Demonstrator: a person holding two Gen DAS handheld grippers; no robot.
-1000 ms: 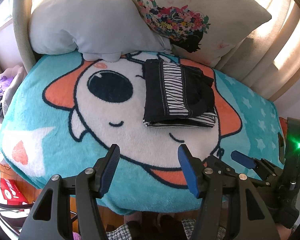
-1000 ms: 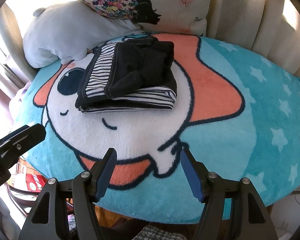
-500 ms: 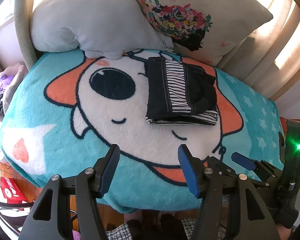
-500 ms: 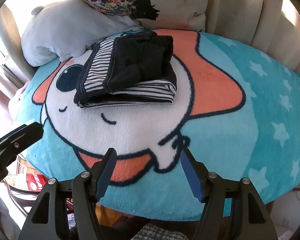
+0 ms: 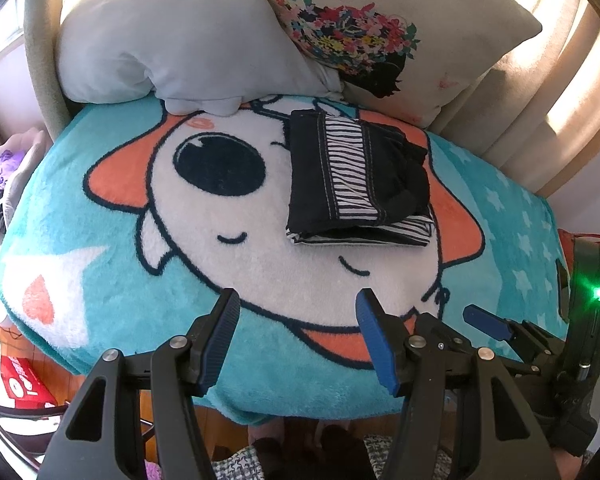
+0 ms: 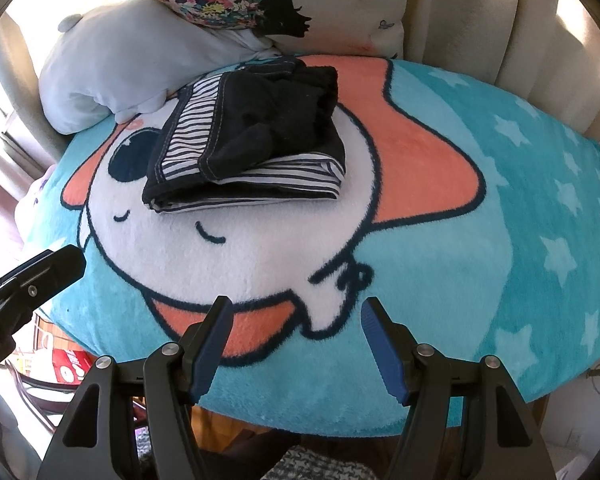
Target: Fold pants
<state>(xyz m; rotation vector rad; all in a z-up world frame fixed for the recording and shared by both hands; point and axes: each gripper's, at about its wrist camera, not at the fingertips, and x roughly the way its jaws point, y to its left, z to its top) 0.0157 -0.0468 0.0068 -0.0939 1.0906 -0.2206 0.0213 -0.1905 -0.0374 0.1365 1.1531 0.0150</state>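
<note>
The pants (image 5: 356,184) are dark with a black-and-white striped lining and lie folded into a compact stack on the cartoon blanket (image 5: 120,264). They also show in the right wrist view (image 6: 252,140). My left gripper (image 5: 296,340) is open and empty, held over the blanket's near edge, well short of the pants. My right gripper (image 6: 296,344) is open and empty too, over the near edge. It shows at the right of the left wrist view (image 5: 488,324). The left gripper's finger (image 6: 40,276) shows at the left of the right wrist view.
A grey plush pillow (image 5: 172,40) and a floral pillow (image 5: 380,28) lean against the cream chair back (image 6: 500,20) behind the pants. A red box (image 5: 24,380) sits on the floor to the left. Clothes (image 5: 4,176) lie at far left.
Both grippers have drawn slightly back and lower toward the blanket's near edge, staying open. The folded pants have not moved.
</note>
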